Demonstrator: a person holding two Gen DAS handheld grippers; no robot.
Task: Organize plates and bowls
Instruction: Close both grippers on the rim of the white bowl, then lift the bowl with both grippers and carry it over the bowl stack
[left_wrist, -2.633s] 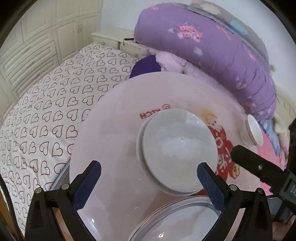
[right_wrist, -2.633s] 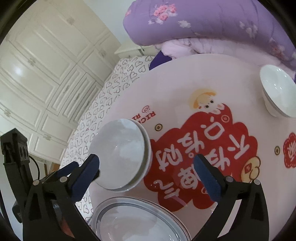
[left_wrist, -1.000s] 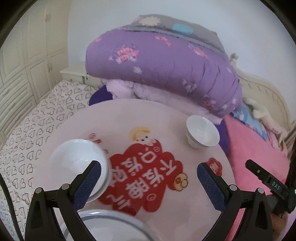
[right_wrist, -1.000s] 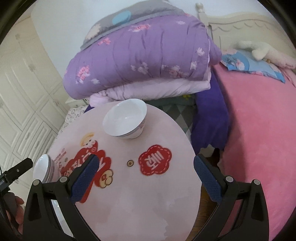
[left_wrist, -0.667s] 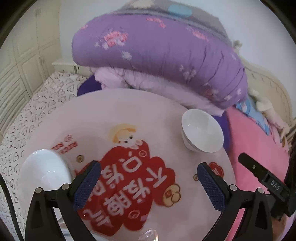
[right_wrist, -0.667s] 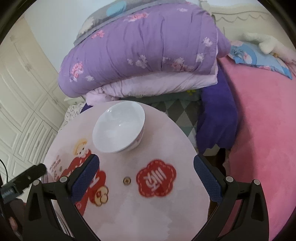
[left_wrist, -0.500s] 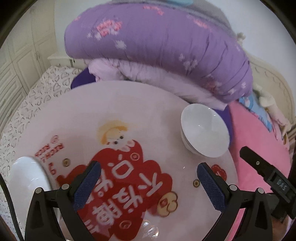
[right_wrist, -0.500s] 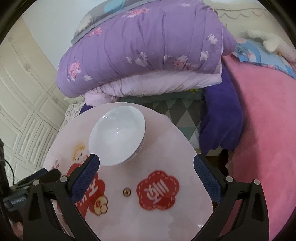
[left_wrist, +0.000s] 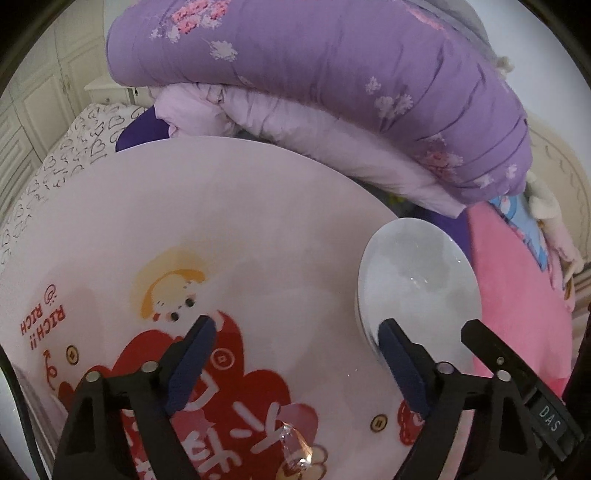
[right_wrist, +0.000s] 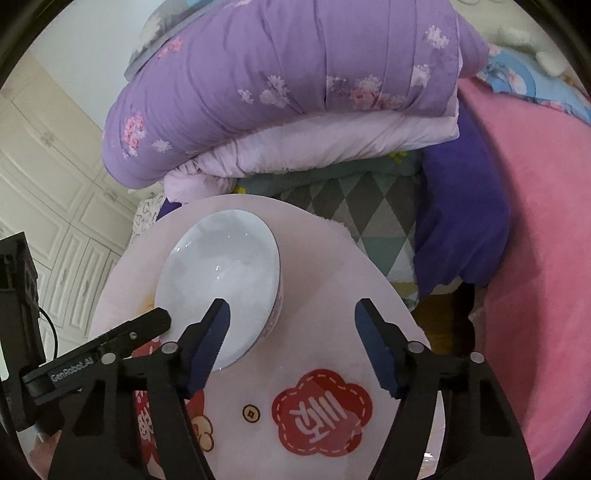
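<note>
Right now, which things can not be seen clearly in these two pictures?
- white bowl, right wrist view: near rim hidden behind the right gripper's finger.
- Same bowl, left wrist view: lower edge covered by the left gripper's finger.
- Round table: near part cut off by the frame's lower edge.

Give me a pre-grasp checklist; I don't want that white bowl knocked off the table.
1. Bowl upright on table: ok.
2. Bowl empty: ok.
3. Right gripper astride the rim: ok. One finger shows over the bowl and the other outside it. The jaws have just been closing and are not yet gripping.
4. Left gripper on bowl: not ok. Its jaws have just been closing, with only tabletop between them and the bowl beside it.
5. Place to stack it: cannot tell, out of view.
</note>
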